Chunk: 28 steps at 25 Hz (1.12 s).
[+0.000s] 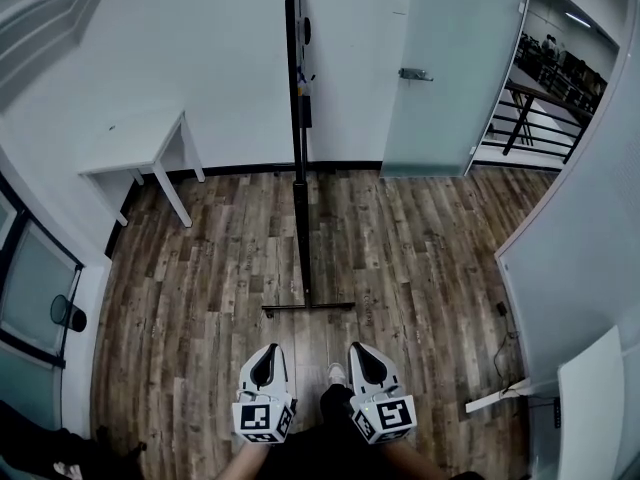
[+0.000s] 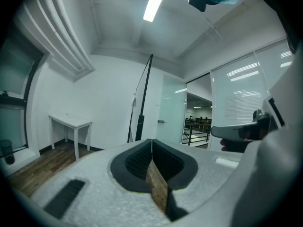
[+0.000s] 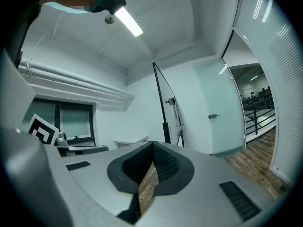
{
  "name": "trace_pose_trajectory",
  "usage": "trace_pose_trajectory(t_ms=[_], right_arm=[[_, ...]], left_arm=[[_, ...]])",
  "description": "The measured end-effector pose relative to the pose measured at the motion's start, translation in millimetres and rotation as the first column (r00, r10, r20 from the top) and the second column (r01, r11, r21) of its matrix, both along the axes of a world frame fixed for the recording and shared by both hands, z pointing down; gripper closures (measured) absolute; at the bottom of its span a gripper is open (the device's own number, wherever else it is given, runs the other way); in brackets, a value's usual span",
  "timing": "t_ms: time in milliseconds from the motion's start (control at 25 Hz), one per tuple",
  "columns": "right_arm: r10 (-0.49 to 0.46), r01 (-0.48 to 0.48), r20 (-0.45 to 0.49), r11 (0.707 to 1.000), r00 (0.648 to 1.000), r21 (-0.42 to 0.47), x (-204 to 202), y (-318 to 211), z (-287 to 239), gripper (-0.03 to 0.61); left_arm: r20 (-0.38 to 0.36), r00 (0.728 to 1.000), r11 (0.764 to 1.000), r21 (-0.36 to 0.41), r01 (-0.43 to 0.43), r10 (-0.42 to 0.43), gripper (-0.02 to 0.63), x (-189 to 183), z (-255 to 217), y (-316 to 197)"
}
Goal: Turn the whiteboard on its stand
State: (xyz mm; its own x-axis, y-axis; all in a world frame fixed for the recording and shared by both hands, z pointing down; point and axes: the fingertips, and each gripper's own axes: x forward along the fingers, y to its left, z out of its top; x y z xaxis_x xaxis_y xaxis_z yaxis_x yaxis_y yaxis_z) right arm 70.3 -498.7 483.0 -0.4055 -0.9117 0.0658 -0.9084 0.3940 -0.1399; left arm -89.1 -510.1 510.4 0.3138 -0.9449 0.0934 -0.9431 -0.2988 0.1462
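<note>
Wood-plank floor (image 1: 420, 258) meets white walls; the whiteboard (image 1: 294, 118) stands edge-on ahead, well apart from left gripper (image 1: 268, 352) and right gripper (image 1: 362, 350) — both closed, empty. Closed jaws could only push, perhaps skidding its foot bar (image 1: 308, 308) rather than turning it.

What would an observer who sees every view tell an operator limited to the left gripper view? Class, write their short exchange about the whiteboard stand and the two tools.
Operator: My tool's body hides the stand's foot. Where is it?
Observer: In the head view the stand's base bar lies on the wood floor, just ahead of the left tool and the right tool, touching neither.
Operator: Is the right tool open?
Observer: No. The right gripper view shows its jaws together with nothing between them.
</note>
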Motion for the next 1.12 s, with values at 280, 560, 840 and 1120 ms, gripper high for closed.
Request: trace_pose_trajectory(t_ms=[280, 560, 840, 1120], right_arm=[[-0.001, 0.001, -0.002, 1.000, 1.000, -0.022, 29, -90, -1, 0.568], [-0.024, 0.024, -0.006, 0.998, 1.000, -0.061, 56, -169, 10, 0.569], [-0.051, 0.050, -0.009, 0.996, 0.999, -0.072, 72, -235, 20, 0.568], [-0.073, 0.072, -0.005, 0.994, 0.997, -0.087, 80, -281, 23, 0.569]], left_arm=[[-0.004, 1.000, 1.000, 0.012, -0.003, 0.003, 0.594, 32, -2, -100], [0.014, 1.000, 1.000, -0.024, 0.013, -0.013, 0.593, 59, 13, -196], [0.024, 1.000, 0.997, -0.076, 0.009, -0.007, 0.511, 80, 32, -274], [0.062, 0.995, 0.992, -0.091, 0.088, -0.082, 0.444, 74, 45, -343]])
